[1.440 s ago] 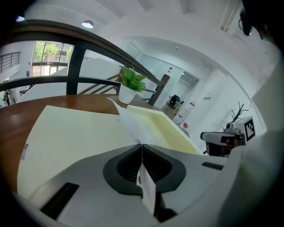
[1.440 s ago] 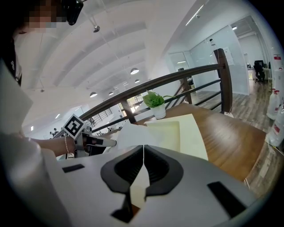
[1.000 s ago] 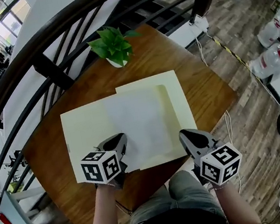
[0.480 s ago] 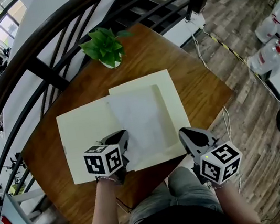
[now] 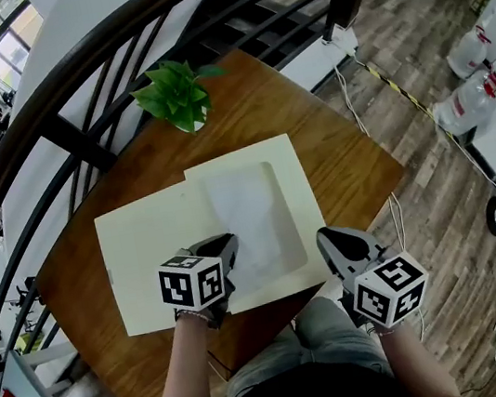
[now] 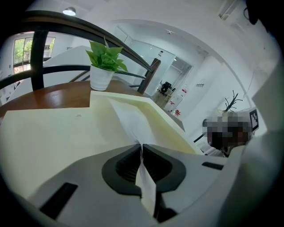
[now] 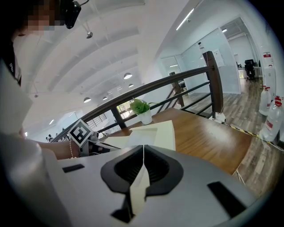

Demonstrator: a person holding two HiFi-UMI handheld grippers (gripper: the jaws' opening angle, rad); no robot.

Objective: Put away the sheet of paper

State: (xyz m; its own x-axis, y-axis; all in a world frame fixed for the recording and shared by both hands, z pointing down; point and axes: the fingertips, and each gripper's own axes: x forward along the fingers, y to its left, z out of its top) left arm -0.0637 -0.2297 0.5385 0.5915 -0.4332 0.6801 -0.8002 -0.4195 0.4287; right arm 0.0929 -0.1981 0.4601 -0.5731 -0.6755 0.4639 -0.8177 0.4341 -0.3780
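An open cream folder (image 5: 149,256) lies flat on the round wooden table (image 5: 345,158). The white sheet of paper (image 5: 253,215) rests on the folder's right half. My left gripper (image 5: 228,244) is shut on the sheet's near left corner; in the left gripper view the sheet (image 6: 128,122) runs from the left gripper (image 6: 141,148) out over the folder (image 6: 49,133). My right gripper (image 5: 328,242) is shut on the folder's near right corner. In the right gripper view a cream strip stands pinched in the right gripper (image 7: 143,148), with the folder (image 7: 162,133) beyond it.
A potted green plant (image 5: 173,97) stands at the table's far side, beyond the folder. A dark curved railing (image 5: 68,77) runs behind the table. Water jugs (image 5: 468,104) and a cable (image 5: 392,216) are on the wood floor to the right. The person's legs are under the near edge.
My left gripper has moved right with the sheet, which has slid from the folder's middle onto its right half. The right gripper has stayed in place.
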